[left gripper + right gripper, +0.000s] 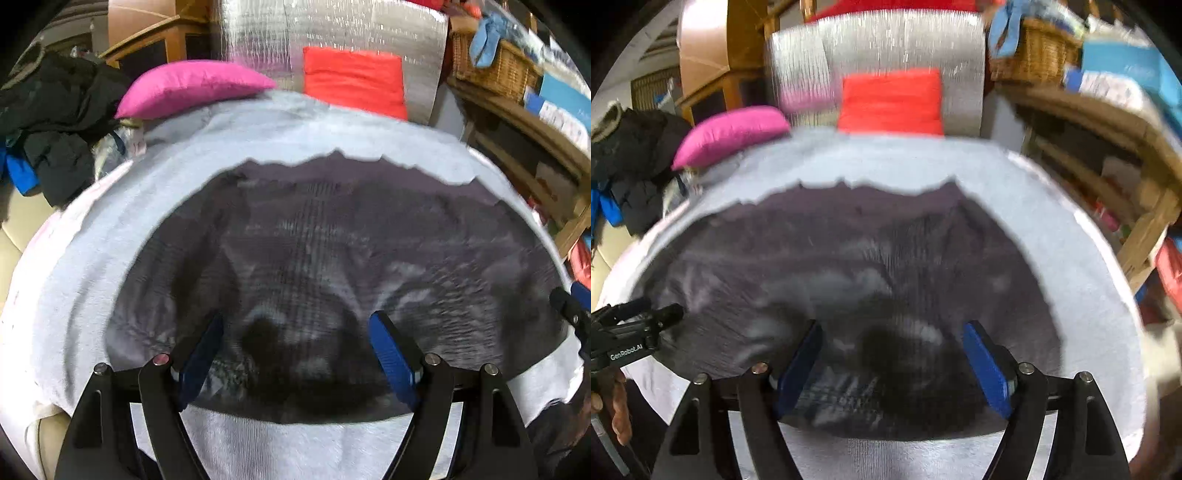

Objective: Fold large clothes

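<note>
Garment [332,258] position relative to my two grippers: a dark grey piece of clothing lies spread flat on a bed covered by a pale sheet [92,258], its far hem running roughly parallel to the bed's far edge, where a pink pillow [192,86] and a red cushion [354,79] sit. I judge its long axis to run left to right, across the line of both pairs of fingers, though blur keeps me from telling sleeves from body. My left gripper [295,354] hovers over the near edge of the cloth with its blue fingers [391,358] spread wide and nothing between them; my right gripper [892,362] is likewise spread and empty, over the same near edge further to the right. The cloth therefore lies ahead of and below both pairs of fingers, each arm about equally near its own end of the near hem. I cannot tell whether either fingertip touches the fabric. Folding, I judge, has not yet begun.
</note>
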